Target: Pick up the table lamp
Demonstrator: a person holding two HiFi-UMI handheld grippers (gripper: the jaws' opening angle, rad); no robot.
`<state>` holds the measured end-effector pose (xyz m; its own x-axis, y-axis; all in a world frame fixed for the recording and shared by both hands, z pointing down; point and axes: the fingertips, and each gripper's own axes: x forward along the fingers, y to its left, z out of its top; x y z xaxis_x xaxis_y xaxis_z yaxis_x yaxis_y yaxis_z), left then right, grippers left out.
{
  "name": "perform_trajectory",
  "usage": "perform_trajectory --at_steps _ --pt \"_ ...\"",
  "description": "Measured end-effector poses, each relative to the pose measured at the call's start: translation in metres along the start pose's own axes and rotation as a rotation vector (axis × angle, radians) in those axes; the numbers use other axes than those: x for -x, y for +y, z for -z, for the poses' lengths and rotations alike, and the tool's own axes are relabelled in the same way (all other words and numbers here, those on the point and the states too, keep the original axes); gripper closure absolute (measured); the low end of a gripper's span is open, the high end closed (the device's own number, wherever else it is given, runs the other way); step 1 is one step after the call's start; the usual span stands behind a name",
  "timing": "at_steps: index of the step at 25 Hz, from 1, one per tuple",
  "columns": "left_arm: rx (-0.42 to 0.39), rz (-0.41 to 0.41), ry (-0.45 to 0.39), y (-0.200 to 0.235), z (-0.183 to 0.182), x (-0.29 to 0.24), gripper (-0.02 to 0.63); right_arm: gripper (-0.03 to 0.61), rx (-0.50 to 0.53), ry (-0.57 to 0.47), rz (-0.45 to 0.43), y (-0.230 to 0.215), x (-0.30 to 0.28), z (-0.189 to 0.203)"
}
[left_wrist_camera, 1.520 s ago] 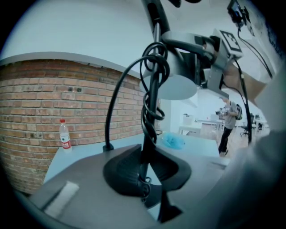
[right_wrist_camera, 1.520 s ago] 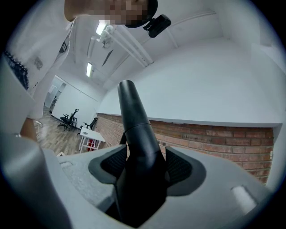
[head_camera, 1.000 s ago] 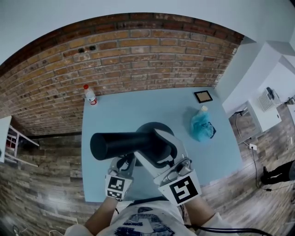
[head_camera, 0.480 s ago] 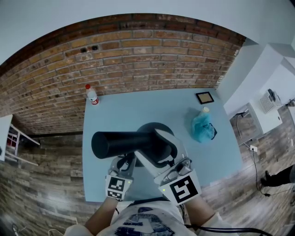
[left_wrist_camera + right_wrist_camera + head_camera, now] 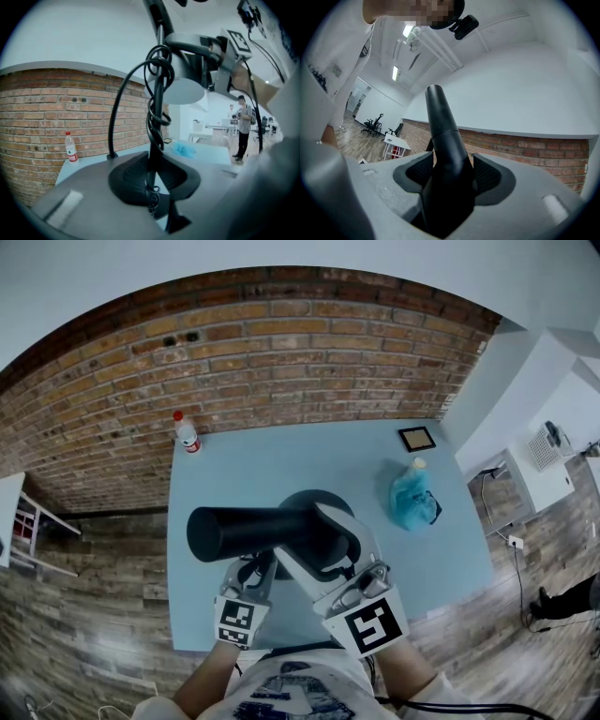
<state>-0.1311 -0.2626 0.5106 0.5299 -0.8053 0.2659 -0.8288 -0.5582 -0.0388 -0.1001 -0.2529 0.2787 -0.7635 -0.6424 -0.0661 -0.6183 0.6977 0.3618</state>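
Nothing moved: left gripper (image 5: 151, 185) fingers clamp table lamp (image 5: 239, 532) stem; right gripper (image 5: 449, 183) fingers grip its head.

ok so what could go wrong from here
1. The cord loops loosely round the stem and trails down to the table; lifting could snag it.
2. The right gripper clamps the tapered lamp head, which might slide out.
3. The thin stem stands between the left gripper's jaws, firmness unclear; it may twist.
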Motion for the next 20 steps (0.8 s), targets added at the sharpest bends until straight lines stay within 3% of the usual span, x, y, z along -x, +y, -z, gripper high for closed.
perform_trajectory --at_steps 20 --pt "0.004 0.007 0.009 -0.0036 0.0068 -0.0021 0.571 0.319 0.013 -0.003 0.009 0.0021 0.0018 0.0048"
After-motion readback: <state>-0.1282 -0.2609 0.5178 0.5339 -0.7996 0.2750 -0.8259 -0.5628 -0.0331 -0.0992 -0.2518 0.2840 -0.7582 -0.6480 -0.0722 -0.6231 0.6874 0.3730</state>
